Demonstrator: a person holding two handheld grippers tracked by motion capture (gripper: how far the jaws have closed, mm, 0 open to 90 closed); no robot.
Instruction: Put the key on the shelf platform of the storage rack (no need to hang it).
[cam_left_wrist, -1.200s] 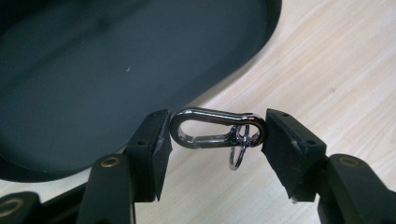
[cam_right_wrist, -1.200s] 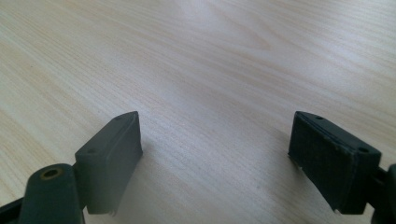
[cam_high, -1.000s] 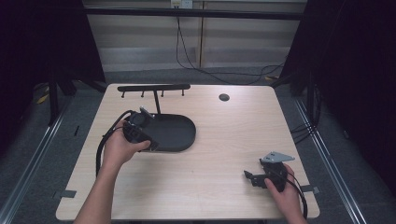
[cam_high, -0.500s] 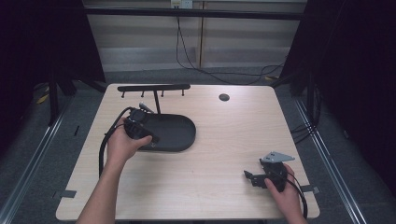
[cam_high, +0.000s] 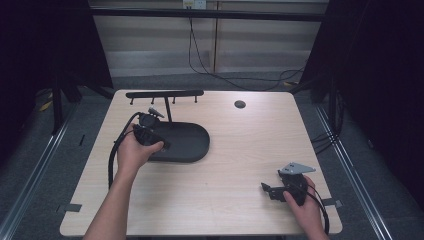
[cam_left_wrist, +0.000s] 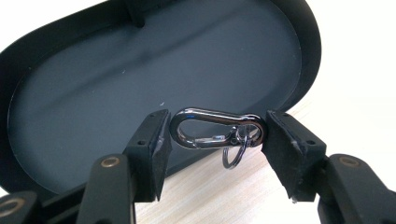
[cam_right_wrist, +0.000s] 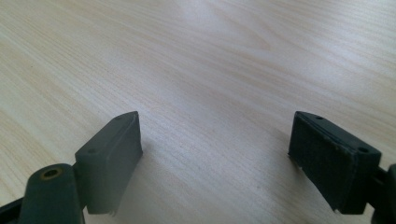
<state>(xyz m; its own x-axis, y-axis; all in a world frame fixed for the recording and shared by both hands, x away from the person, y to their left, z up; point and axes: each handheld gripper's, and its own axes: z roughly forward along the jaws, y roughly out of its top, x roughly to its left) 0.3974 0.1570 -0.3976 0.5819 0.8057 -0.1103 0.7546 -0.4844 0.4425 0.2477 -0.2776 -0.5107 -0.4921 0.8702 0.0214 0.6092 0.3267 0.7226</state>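
Left gripper (cam_high: 159, 143) held over the near-left edge of the black oval tray (cam_high: 195, 150), at about 10 o'clock from the middle of the table (cam_high: 235, 150) in the high view. Pinching a silver carabiner clip (cam_left_wrist: 217, 128) lengthwise, one pad on each rounded end, as seen in the left gripper view. Clip lying level between the pads (cam_left_wrist: 161, 140), its gate side facing down, a small split ring (cam_left_wrist: 233, 151) dangling from the end at 3 o'clock. Behind the clip, the dark floor of the tray; below it, at 6 o'clock, the tray's near rim and a strip of pale wood. Hard to tell whether the clip hangs clear above the rim or brushes it.

Right gripper (cam_high: 267, 190) resting low on the table near the 5 o'clock corner in the high view, well apart from the tray, with a grey three-cornered plate on top and a cable trailing toward the table edge. Jaws spread wide in the right gripper view, pads (cam_right_wrist: 114, 149) standing far apart with bare wood grain between them.

Standing from the far side of the tray at 12 o'clock, a thin black post carrying a crossbar (cam_high: 165, 93) with small hooks hanging under it. Farther along the back of the table, at about 1 o'clock, a round dark grommet (cam_high: 240, 104).
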